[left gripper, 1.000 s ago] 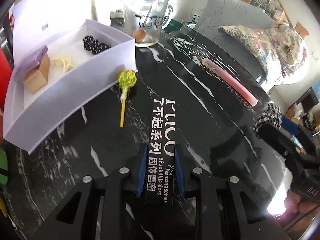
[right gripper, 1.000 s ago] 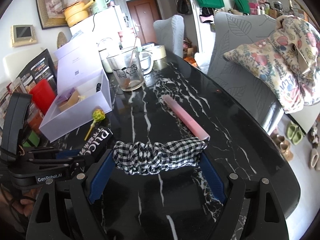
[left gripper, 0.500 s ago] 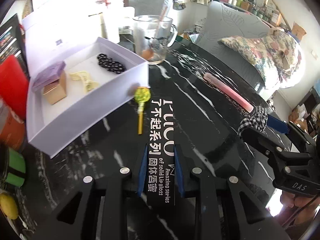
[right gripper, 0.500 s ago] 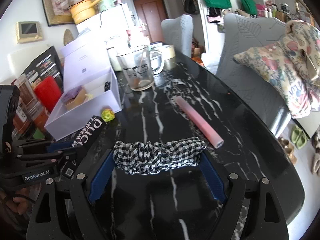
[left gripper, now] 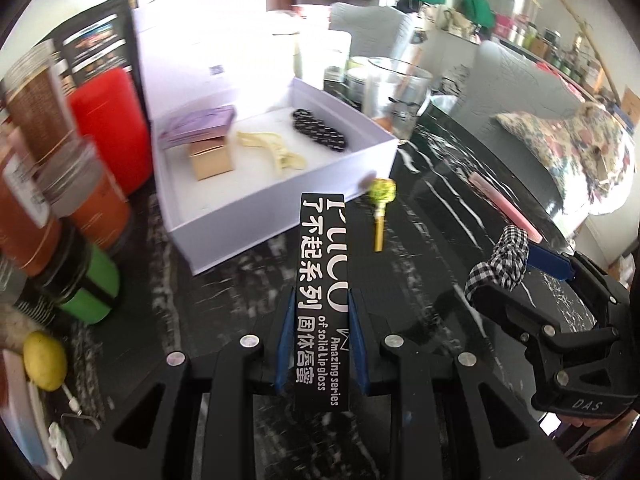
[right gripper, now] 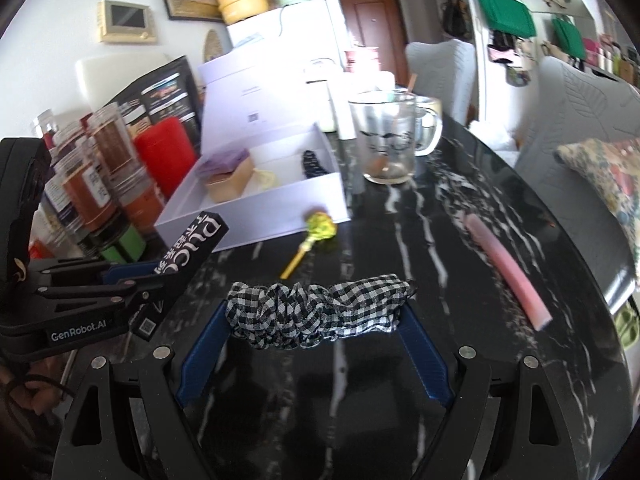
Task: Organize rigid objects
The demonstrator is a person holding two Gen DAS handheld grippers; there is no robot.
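My left gripper point(left gripper: 320, 300) is shut on a long black lip-gloss box point(left gripper: 322, 264) with white lettering, held above the black marble table just in front of the open white box point(left gripper: 280, 216). Inside that box lie a small tan carton, a yellow strip and a black dotted piece. My right gripper point(right gripper: 316, 312) stands wide, with a black-and-white checked scrunchie point(right gripper: 320, 306) stretched between its blue pads. A green lollipop point(right gripper: 318, 228) on a yellow stick lies against the white box's front wall. A pink tube point(right gripper: 504, 272) lies on the table to the right.
A glass mug point(right gripper: 384, 140) stands behind the white box. Several spice jars point(left gripper: 48, 184), a red container point(left gripper: 108, 128), a green-banded jar and a lemon point(left gripper: 44, 354) crowd the left side. A grey chair with a floral cushion point(left gripper: 568, 148) stands beyond the table's right edge.
Both grippers have swung left toward the white box, each keeping its hold. The jars and red container have come into the left wrist view; the lollipop now sits right of the black box.
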